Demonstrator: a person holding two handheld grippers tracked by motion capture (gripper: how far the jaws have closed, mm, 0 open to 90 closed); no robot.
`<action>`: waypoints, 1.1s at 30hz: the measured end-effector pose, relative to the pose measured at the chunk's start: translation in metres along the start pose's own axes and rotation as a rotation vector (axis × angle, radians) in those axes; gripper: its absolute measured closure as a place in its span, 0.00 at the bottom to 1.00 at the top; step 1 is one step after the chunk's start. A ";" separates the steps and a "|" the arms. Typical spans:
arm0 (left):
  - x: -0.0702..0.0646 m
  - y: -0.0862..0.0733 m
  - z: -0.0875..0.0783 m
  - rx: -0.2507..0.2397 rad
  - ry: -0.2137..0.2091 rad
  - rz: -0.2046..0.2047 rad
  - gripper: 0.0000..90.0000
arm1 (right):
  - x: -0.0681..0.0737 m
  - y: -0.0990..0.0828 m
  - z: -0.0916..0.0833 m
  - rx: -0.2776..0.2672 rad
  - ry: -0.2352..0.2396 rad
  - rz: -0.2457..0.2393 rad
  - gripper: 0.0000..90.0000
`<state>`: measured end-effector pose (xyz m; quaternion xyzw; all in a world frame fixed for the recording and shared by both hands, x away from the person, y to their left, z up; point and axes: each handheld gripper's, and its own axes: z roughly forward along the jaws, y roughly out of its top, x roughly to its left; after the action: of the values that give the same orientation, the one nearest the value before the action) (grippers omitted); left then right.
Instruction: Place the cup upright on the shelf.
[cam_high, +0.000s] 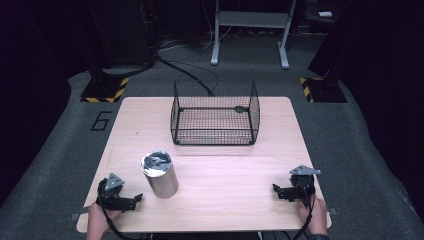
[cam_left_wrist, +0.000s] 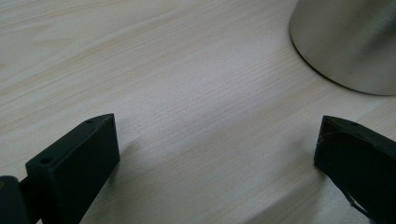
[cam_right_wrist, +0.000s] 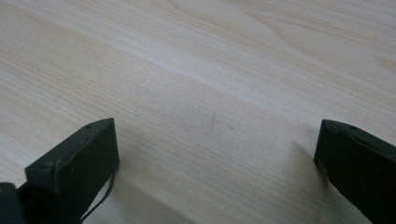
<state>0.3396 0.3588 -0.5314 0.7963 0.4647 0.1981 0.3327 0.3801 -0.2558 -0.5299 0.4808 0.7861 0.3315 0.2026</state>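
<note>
A shiny metal cylinder stands upright on the wooden table, left of centre; its lower wall fills the upper right of the left gripper view. My left gripper rests on the table just left of it, open, jaws wide apart over bare wood. Held by a hand at the table's front right corner, my right gripper lies open too, with only wood grain between its jaws. A black wire basket sits at the table's far middle.
The basket's bottom holds a small dark object. Beyond the table are a grey carpet, black stands with yellow-black striped bases, cables and a white frame's legs. Bare tabletop stretches between the two grippers.
</note>
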 end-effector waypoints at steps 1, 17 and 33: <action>0.000 0.000 0.000 0.001 -0.003 0.003 0.00 | 0.000 0.000 0.000 0.000 0.000 0.000 0.00; -0.002 0.002 0.004 -0.012 0.036 -0.032 0.00 | 0.000 0.000 0.000 0.000 0.000 0.000 0.00; -0.016 0.003 -0.001 -0.030 -0.050 0.010 0.00 | 0.000 0.000 0.000 0.001 0.000 0.002 0.00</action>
<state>0.3326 0.3441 -0.5288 0.7983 0.4491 0.1867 0.3553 0.3799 -0.2556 -0.5298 0.4818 0.7856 0.3314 0.2021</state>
